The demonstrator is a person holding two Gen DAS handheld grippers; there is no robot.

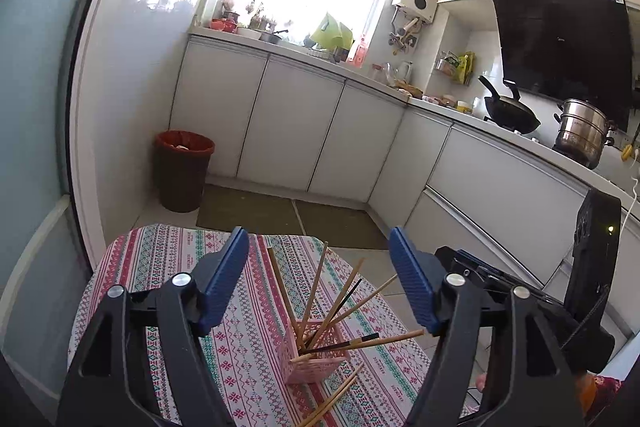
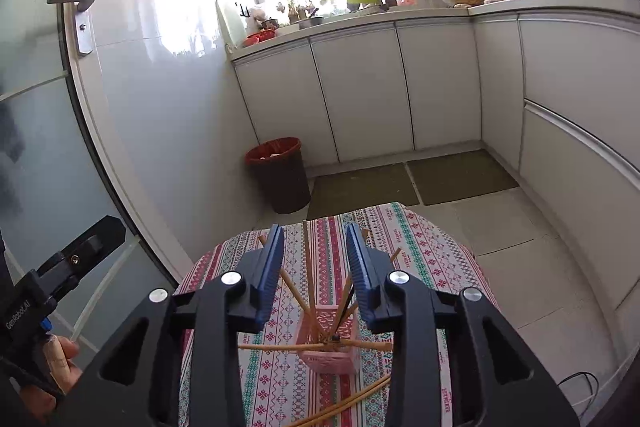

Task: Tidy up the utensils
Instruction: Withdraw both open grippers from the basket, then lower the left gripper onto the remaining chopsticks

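Observation:
A pink slotted holder (image 1: 316,357) stands on a small table with a patterned cloth (image 1: 160,267). Several wooden chopsticks (image 1: 314,285) fan out of it. Two loose chopsticks (image 1: 336,395) lie on the cloth in front of it. My left gripper (image 1: 320,239) is open and empty, held above and behind the holder. In the right wrist view the holder (image 2: 332,347) sits between my right gripper's fingers; the right gripper (image 2: 315,233) is open and empty above it. Loose chopsticks (image 2: 352,403) lie near the front edge.
A red-lined bin (image 1: 182,171) stands by the wall beyond the table. White cabinets (image 1: 296,127) run along the back and right. A wok (image 1: 510,111) and steel pot (image 1: 584,131) sit on the counter. The right gripper's body (image 1: 592,267) is at my right.

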